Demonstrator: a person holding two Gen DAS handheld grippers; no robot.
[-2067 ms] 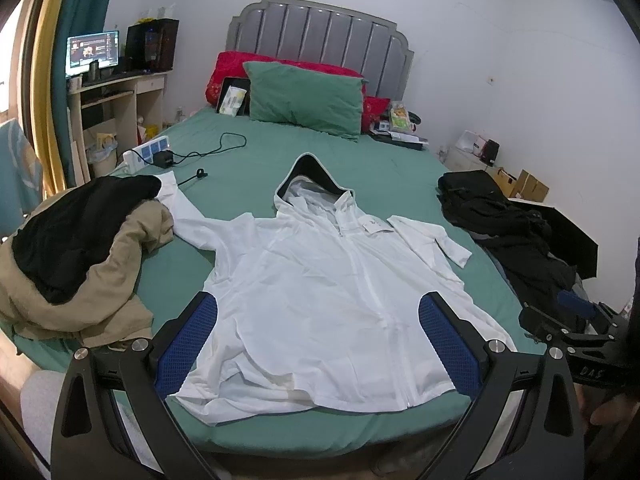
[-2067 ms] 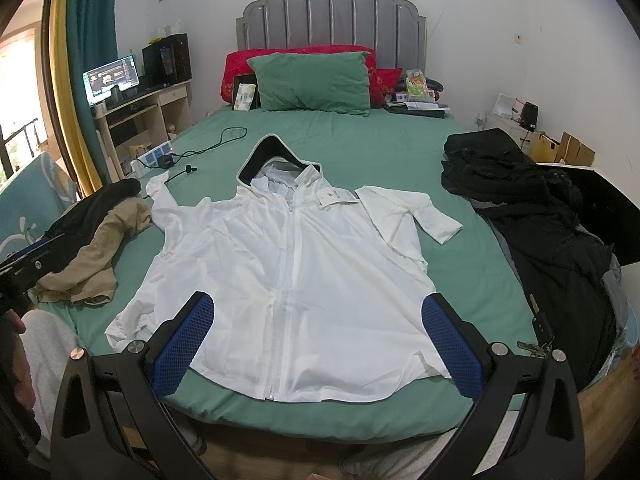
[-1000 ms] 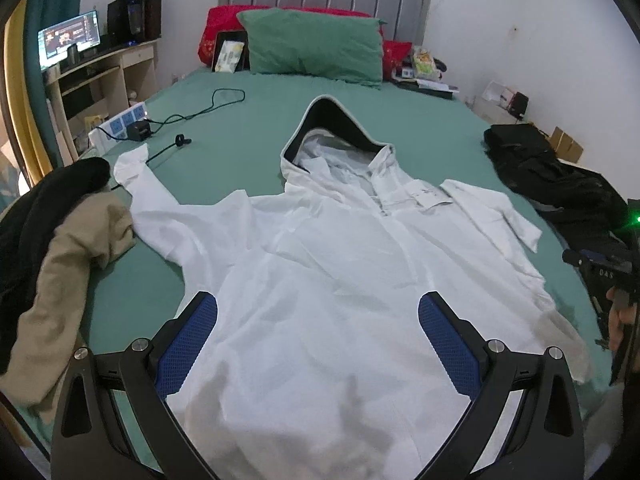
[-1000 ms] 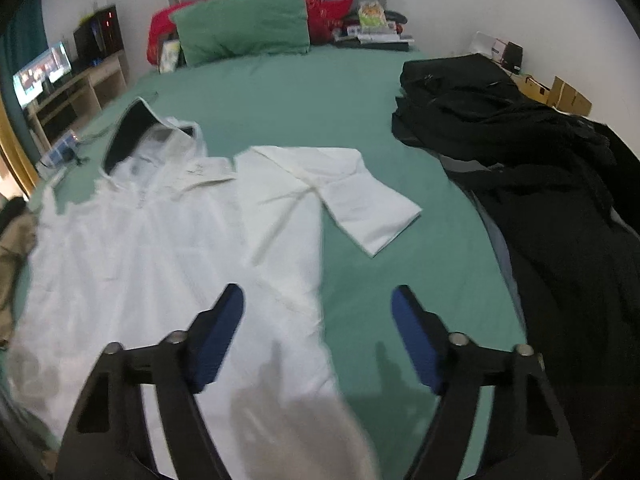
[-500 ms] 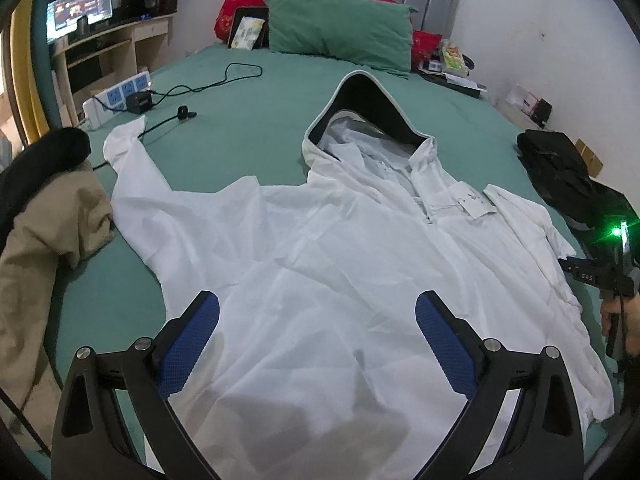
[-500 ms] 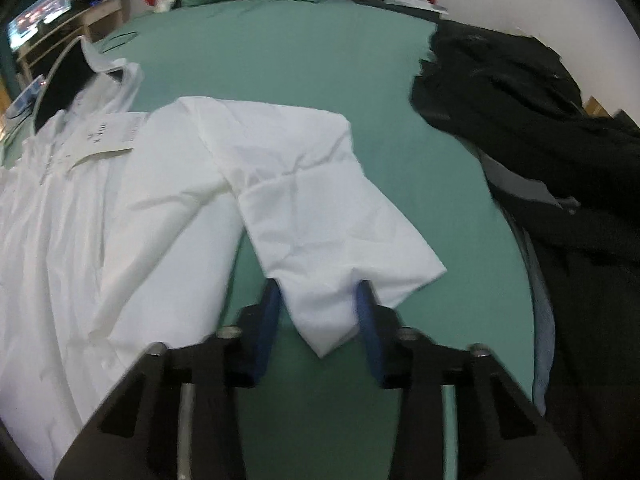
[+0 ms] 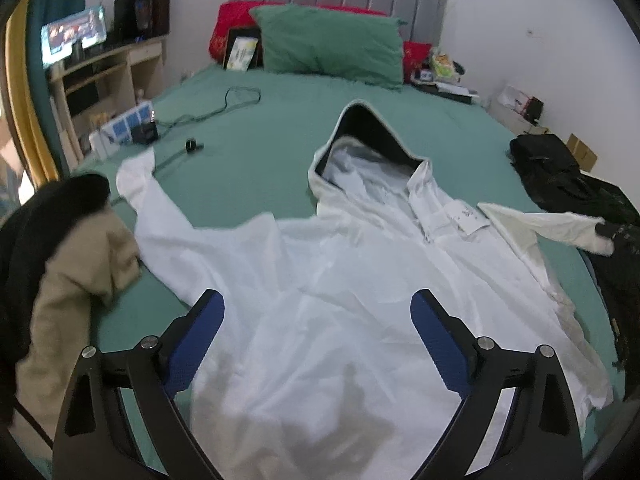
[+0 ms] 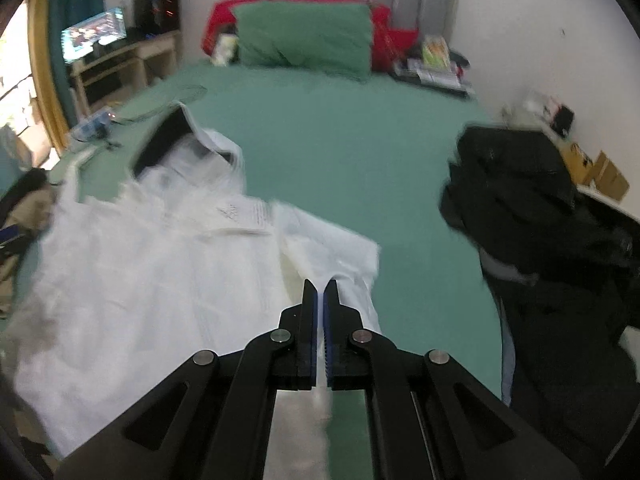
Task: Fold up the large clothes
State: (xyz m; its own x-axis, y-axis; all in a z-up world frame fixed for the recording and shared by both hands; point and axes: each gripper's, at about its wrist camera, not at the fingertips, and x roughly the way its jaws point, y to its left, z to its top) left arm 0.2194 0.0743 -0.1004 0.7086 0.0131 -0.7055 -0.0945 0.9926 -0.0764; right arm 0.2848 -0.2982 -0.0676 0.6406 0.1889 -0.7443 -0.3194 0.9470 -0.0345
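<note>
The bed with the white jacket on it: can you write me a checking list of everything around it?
Surface: green bed sheet, mostly flat.
Job's things: white thin hooded jacket spread front-up, hood towards the pillows; one sleeve lifted.
Clutter: beige and black clothes heap at one edge, black clothes pile at the other; green pillow and red pillow by the headboard.
Tongs: left tongs wide, closing slightly, hanging above the jacket front, nothing pinched; right tongs shut on the sleeve.
Cables: black cord running to a white power strip on the sheet.
Surroundings: wooden desk with a lit screen, cardboard boxes by the wall.
</note>
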